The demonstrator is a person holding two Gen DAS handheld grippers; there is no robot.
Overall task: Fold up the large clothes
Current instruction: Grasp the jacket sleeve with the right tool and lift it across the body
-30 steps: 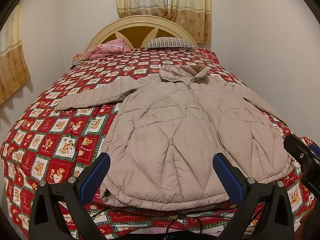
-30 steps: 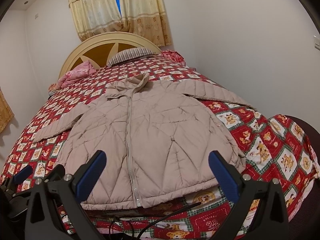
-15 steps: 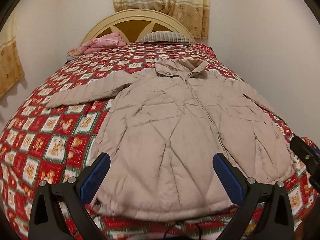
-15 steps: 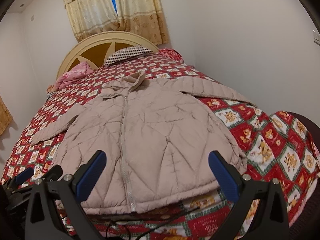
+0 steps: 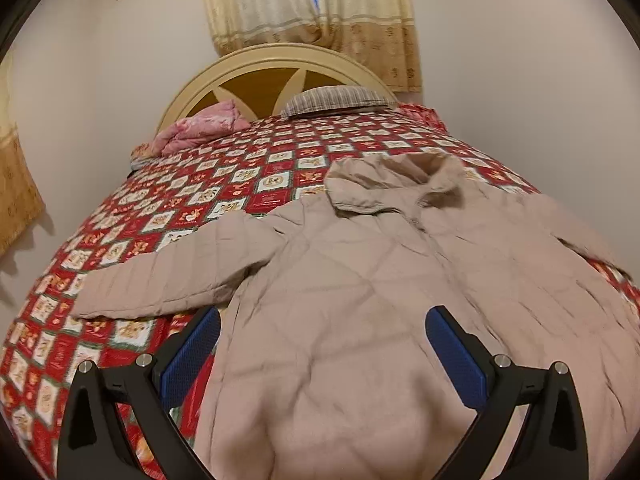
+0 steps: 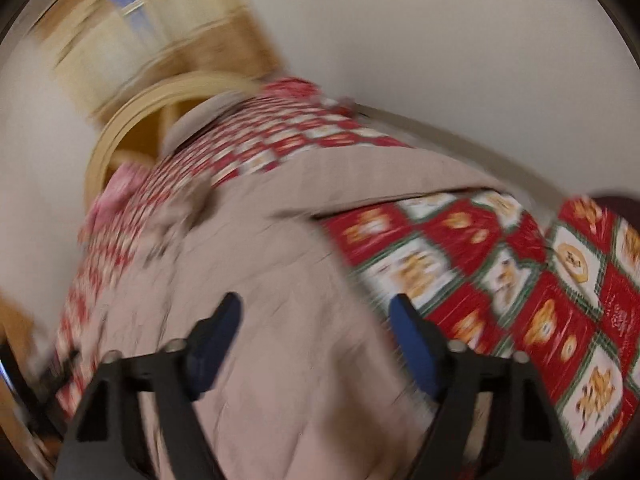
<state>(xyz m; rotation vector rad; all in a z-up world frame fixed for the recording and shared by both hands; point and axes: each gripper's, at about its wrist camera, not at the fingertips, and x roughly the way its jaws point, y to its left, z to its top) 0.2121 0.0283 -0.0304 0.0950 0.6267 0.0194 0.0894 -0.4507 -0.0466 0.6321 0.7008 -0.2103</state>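
Lying flat on the patterned bedspread (image 5: 224,184), the beige quilted jacket (image 5: 360,300) spreads its sleeves, both grippers' jaws wide.

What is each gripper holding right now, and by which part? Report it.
Nothing is held. The left gripper and the right gripper are both open above the beige jacket spread on the bed; no fabric is between the fingers.

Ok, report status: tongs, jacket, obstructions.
Left tongs open, over jacket. Right tongs open, view blurred. Jacket flat, unfolded, zipped on bedspread. Nothing on it.
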